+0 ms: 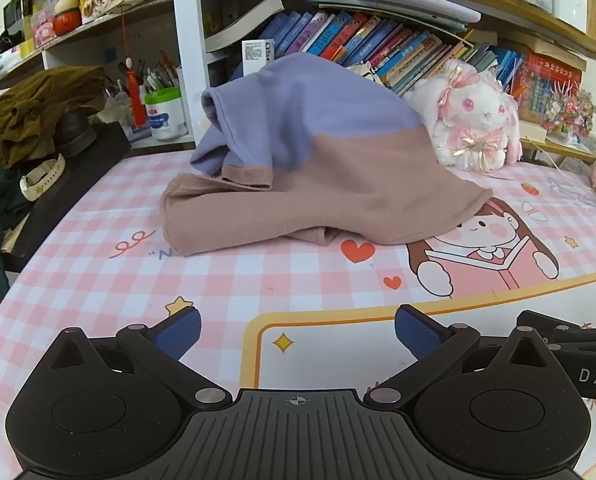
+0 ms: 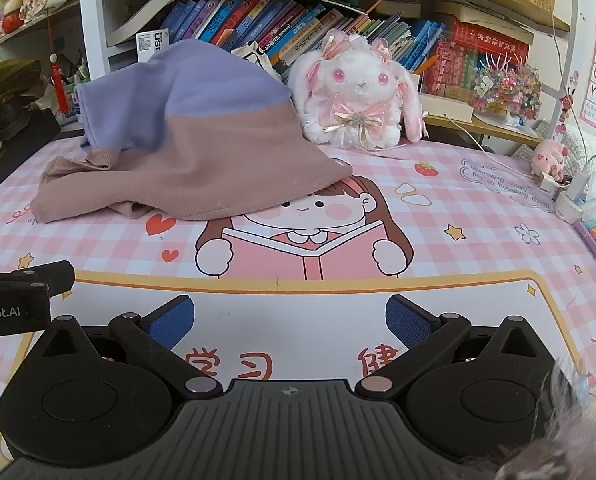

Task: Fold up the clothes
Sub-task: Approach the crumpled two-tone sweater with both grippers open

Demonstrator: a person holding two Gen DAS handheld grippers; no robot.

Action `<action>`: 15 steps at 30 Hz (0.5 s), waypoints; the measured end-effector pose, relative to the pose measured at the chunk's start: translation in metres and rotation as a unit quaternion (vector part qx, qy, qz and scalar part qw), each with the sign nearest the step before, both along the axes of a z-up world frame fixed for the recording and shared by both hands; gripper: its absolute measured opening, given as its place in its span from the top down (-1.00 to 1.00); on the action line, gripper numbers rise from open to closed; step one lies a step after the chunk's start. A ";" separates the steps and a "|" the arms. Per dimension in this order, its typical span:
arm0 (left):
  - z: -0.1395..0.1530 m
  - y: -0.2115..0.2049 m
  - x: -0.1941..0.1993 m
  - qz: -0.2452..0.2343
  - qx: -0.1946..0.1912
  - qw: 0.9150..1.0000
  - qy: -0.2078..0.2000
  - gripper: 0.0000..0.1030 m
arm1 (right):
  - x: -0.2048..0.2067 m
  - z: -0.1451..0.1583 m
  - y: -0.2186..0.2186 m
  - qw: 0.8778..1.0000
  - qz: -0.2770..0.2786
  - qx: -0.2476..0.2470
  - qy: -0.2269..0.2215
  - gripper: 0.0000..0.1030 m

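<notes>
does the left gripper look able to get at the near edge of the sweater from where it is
Probably yes. The left gripper is open and holds nothing, and only bare desk mat lies between it and the near hem of the purple and brown sweater.

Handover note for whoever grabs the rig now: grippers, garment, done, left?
Left gripper: open, empty, low over the desk mat.
Right gripper: open, empty, beside the left one.
Sweater (purple top, pink-brown bottom): heaped unfolded at the back of the mat, propped up against the bookshelf, next to the plush bunny.
Done: no fold visible.
Left: pull the sweater forward, flatten it, fold it.
</notes>
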State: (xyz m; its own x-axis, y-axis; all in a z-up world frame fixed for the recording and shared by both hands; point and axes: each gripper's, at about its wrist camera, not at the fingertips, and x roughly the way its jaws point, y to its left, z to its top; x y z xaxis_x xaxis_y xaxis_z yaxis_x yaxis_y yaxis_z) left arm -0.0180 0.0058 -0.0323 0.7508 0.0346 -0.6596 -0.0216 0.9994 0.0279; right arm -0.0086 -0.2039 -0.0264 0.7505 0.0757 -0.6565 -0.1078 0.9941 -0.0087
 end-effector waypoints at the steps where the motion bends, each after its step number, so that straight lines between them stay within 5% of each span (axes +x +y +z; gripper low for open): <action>1: 0.000 0.000 0.000 -0.003 0.000 1.000 0.001 -1.00 | 0.000 0.000 0.000 1.000 0.000 0.000 0.000 -1.00; 15: -0.001 -0.002 0.001 -0.013 0.008 1.000 0.008 -1.00 | 0.003 -0.001 0.001 1.000 0.001 0.001 0.004 -1.00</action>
